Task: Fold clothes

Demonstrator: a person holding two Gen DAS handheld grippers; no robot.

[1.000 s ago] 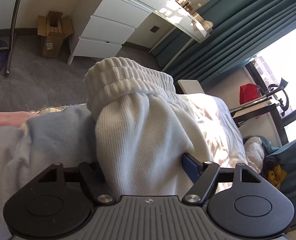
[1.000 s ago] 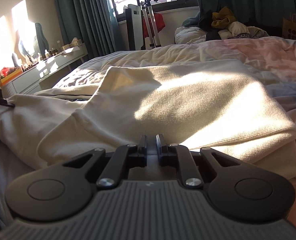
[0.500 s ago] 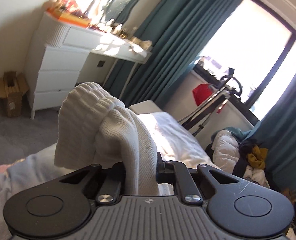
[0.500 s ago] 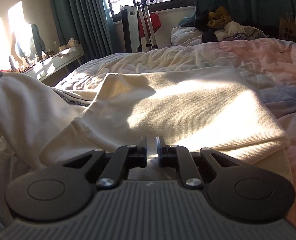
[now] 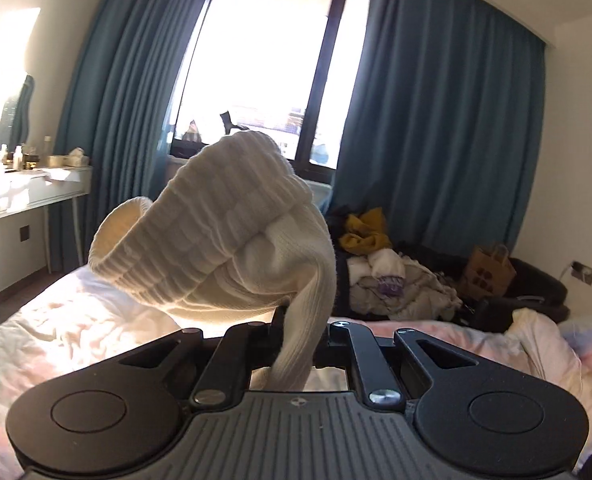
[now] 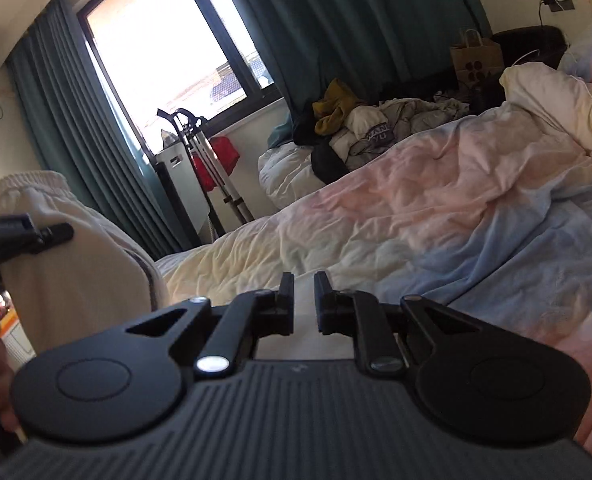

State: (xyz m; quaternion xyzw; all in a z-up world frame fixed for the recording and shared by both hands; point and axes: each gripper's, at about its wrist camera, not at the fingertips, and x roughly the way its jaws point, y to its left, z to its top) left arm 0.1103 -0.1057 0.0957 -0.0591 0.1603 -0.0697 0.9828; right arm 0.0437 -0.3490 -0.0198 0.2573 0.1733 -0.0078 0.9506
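My left gripper (image 5: 302,322) is shut on a cream knitted garment (image 5: 232,236), pinched near its ribbed elastic band, and holds it up in the air above the bed. The same garment (image 6: 76,264) hangs at the left of the right wrist view, with the left gripper (image 6: 36,232) clamped on it. My right gripper (image 6: 304,296) has its jaws nearly together with a narrow gap. It holds nothing and hovers over the bed (image 6: 436,216), to the right of the hanging garment.
The bed (image 5: 56,332) has a rumpled pink, blue and cream duvet. A heap of clothes (image 6: 376,120) lies at its far side by the teal curtains (image 5: 436,140). A white dresser (image 5: 12,208) stands at left. A folded stand (image 6: 204,152) leans under the window.
The left gripper has lifted the cream garment off the bed and swung up toward the window. The right gripper has risen and turned right; the folded cream cloth in front of it is out of view.
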